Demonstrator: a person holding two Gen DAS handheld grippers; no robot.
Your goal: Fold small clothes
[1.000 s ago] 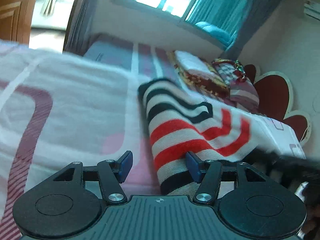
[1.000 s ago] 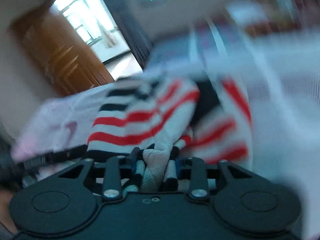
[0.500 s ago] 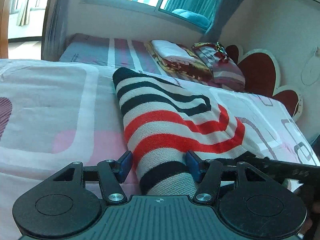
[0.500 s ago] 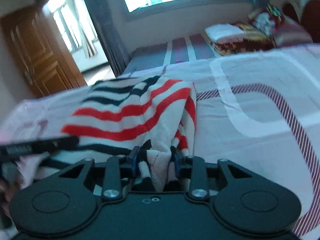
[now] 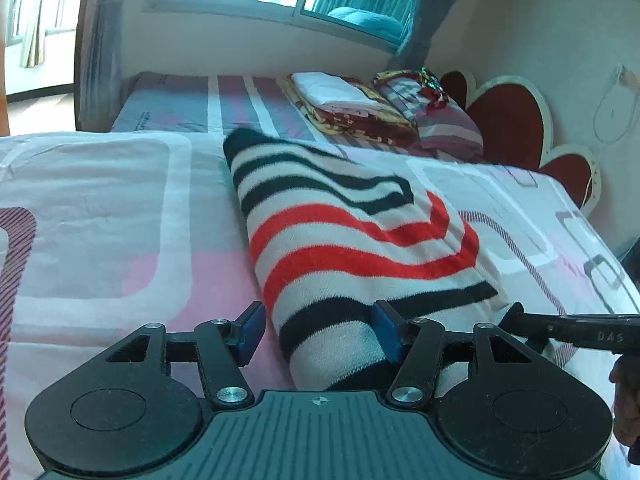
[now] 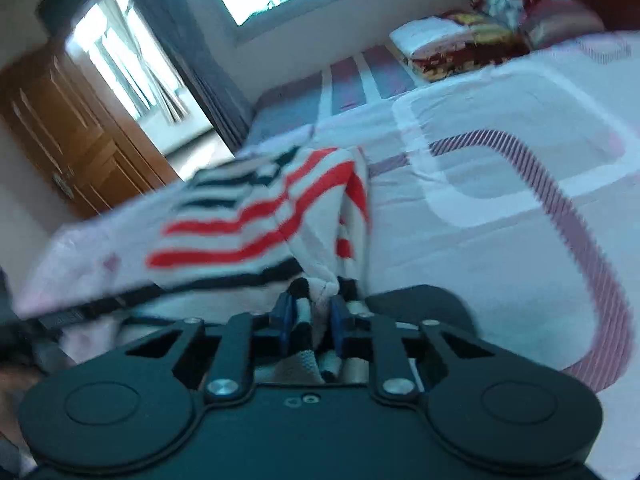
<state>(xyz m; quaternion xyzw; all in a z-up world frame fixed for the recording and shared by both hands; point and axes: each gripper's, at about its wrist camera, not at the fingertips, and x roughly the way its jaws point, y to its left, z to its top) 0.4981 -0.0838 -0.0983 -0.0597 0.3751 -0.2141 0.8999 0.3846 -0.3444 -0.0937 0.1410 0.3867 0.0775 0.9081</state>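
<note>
Your right gripper (image 6: pixel 308 316) has dragged the striped garment (image 5: pixel 352 248) flatter across the bed (image 5: pixel 100 208) — jaws closing on bunched cloth; left gripper (image 5: pixel 318 330) jaws apart, straddling its edge.

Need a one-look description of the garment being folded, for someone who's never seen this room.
Start at the bed with the pink-and-white patterned cover under the window. The striped knit garment lies on it nearest the camera, one bunched edge between the right gripper's closing jaws. Only it has bold red and black bands on white; the folded bedding pile by the headboard is floral.
</note>
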